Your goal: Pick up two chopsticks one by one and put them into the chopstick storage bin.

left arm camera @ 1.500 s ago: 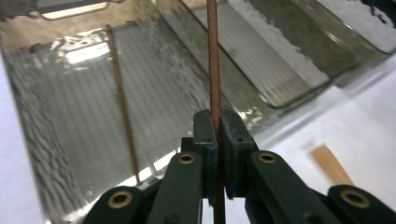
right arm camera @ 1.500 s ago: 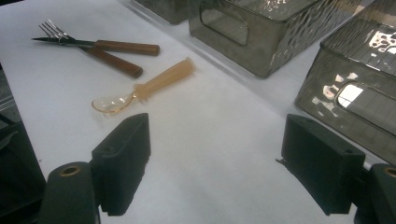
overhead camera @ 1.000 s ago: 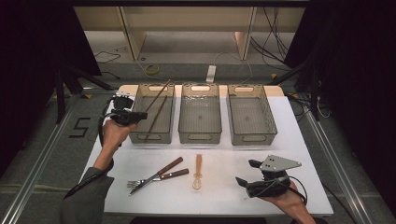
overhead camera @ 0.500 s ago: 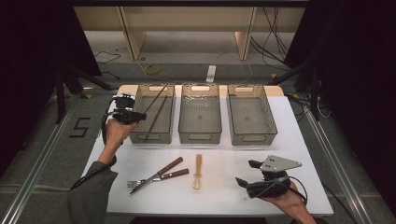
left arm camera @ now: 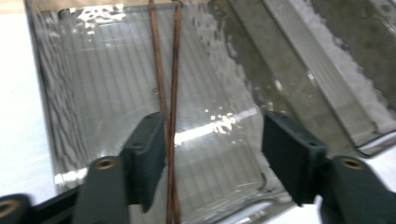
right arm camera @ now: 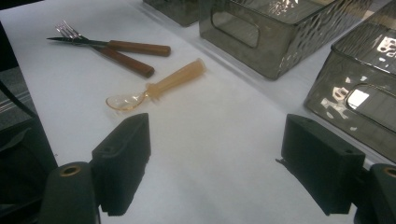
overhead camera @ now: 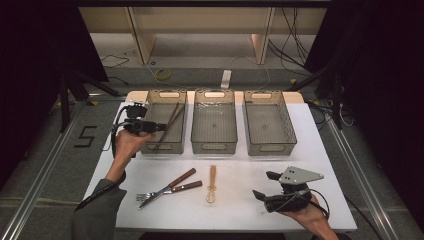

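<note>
Left gripper (overhead camera: 159,128) hangs over the near end of the left bin (overhead camera: 165,148), and its jaws have just been opening: in the left gripper view they stand apart with the pair of chopsticks (left arm camera: 168,93) running up between them. The sticks sit close against one pad; whether that pad touches them I cannot tell, but nothing squeezes them. From the high view the chopsticks (overhead camera: 169,124) lie slanted in that bin, far tips up by the back rim.

Biggest risk, as I judge it: pulling the hand out carelessly. A jaw brushing the sticks could drag them up the bin wall or flip one over the rim onto the white table (overhead camera: 240,210). The bin looks light too, so a jaw catching its edge could shove it into the middle bin (overhead camera: 214,148).

Right gripper (overhead camera: 267,186) rests near the table's front edge, jaws wide apart, nothing between them. Smaller worry: reaching for the amber spoon (right arm camera: 156,86) or the crossed knife and fork (right arm camera: 105,49), it could scatter them.

Hard to make out: the near ends of the sticks run off the bottom of the left gripper view, and glare on the rippled plastic muddies the bin floor.
</note>
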